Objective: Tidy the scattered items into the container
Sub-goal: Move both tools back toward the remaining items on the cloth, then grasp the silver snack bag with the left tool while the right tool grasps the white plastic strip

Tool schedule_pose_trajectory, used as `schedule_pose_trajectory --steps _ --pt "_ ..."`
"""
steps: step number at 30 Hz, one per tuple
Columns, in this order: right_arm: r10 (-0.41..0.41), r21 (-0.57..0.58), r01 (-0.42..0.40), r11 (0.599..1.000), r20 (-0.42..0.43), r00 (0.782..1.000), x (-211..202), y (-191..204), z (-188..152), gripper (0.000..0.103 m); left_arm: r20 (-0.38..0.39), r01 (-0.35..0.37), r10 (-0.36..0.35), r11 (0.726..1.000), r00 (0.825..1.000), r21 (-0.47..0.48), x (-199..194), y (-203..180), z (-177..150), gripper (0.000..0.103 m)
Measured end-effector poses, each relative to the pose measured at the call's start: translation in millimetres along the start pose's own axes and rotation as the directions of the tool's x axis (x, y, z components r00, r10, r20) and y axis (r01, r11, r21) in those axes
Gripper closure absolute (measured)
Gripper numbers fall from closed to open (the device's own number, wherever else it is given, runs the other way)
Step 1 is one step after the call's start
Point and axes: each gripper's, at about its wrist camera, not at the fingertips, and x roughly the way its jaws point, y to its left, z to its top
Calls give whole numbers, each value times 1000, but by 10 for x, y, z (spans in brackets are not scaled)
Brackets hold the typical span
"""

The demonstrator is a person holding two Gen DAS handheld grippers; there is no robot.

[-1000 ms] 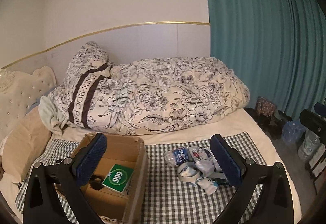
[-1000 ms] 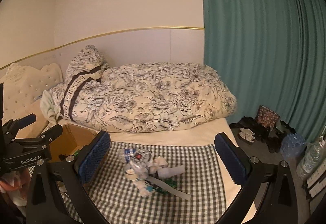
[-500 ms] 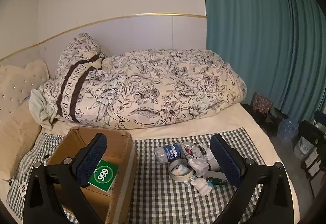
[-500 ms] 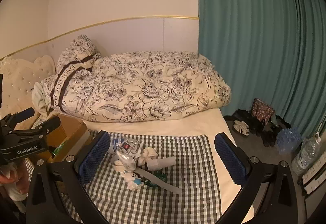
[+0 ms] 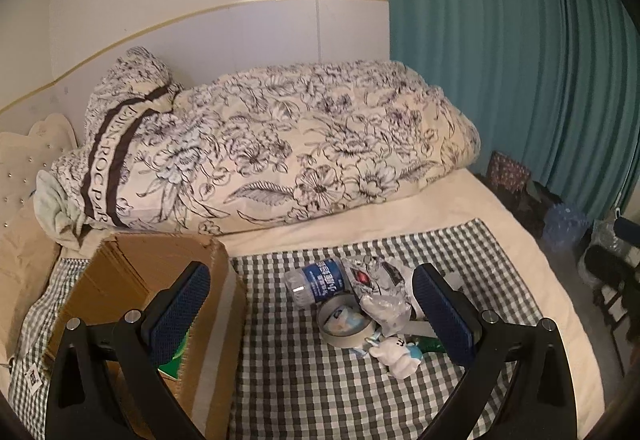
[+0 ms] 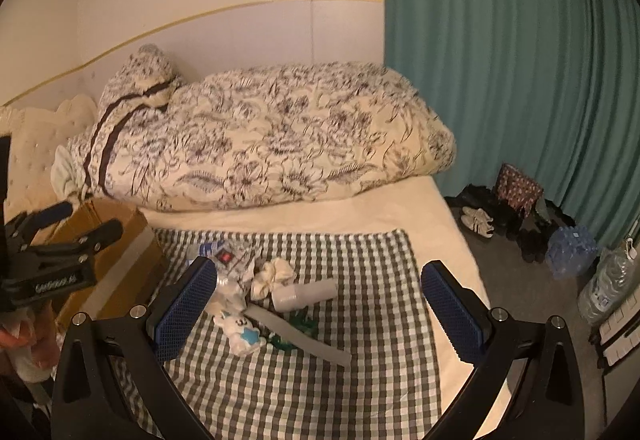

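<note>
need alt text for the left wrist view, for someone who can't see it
Open left tongs hover over a checked cloth on a bed, between a cardboard box on the left and a pile holding a bottle, tape roll and white toy.

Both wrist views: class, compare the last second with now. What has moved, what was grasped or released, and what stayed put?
Both grippers have come closer to the bed and lower, so the cardboard box and the pile of items look larger. The left gripper and right gripper are open as before; nothing was grasped or released. The water bottle, tape roll and bunny toy lie where they were on the checked cloth.
</note>
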Motion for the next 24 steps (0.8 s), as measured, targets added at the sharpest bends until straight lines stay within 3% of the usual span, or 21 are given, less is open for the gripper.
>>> schedule_pose_trajectory --steps 13,21,24 --pt "35 -61 -46 997 -162 986 618 3 -545 0 -101 32 -28 999 995 42 597 -241 -184 0" --pt "28 -108 -60 992 -274 961 1026 -25 -869 23 -167 62 -55 997 984 36 990 -344 -308 0" --pt "41 -113 -79 990 -305 951 1168 -22 -948 25 -184 77 -72 997 980 24 1111 -371 -342 0"
